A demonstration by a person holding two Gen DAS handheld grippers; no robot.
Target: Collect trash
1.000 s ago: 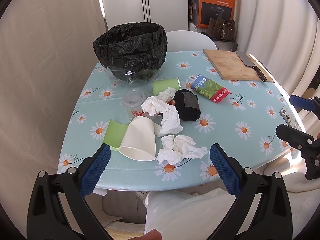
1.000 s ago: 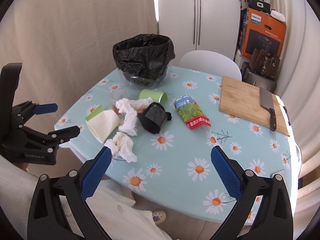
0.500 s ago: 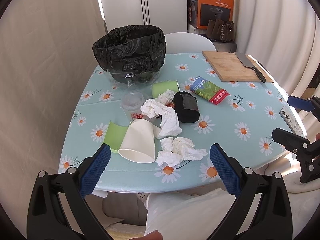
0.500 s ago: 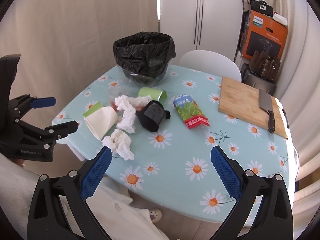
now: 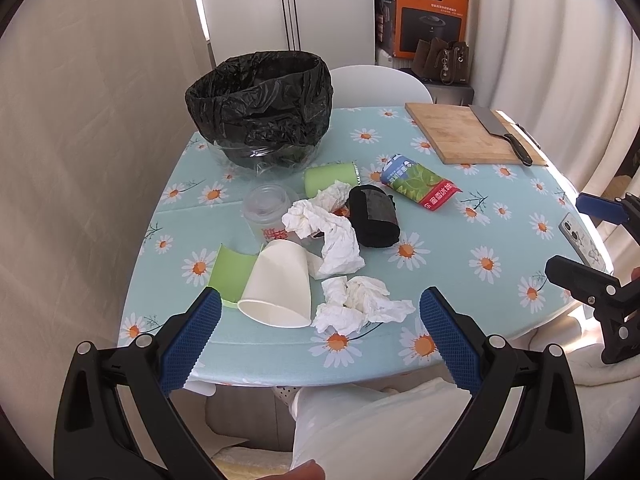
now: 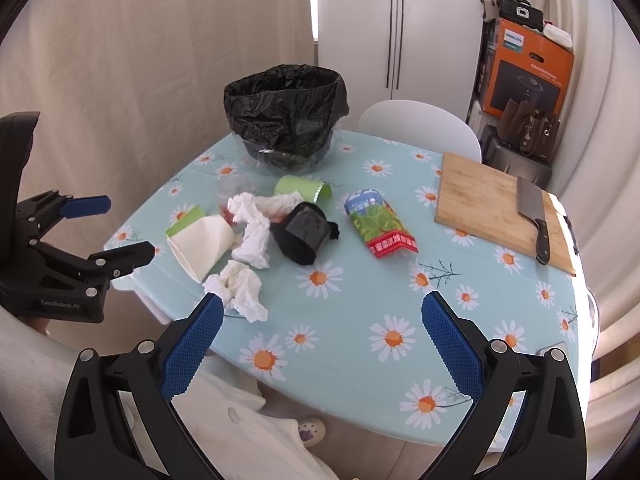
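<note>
The left gripper [image 5: 318, 320] hangs over the table's [image 5: 280, 352] near edge, jaws spread wide and empty. At its 12 o'clock lie a tipped white paper cup [image 5: 278, 286] and a crumpled tissue [image 5: 360, 304]; behind them more tissue [image 5: 326, 228], a black pouch [image 5: 374, 216] and a snack packet [image 5: 420, 186]. The black-lined bin [image 5: 260, 108] stands at 11 o'clock. The right gripper [image 6: 318, 320] is likewise spread wide and empty, with a cutting board [image 6: 492, 212] and cleaver [image 6: 532, 208] at its 2 o'clock.
</note>
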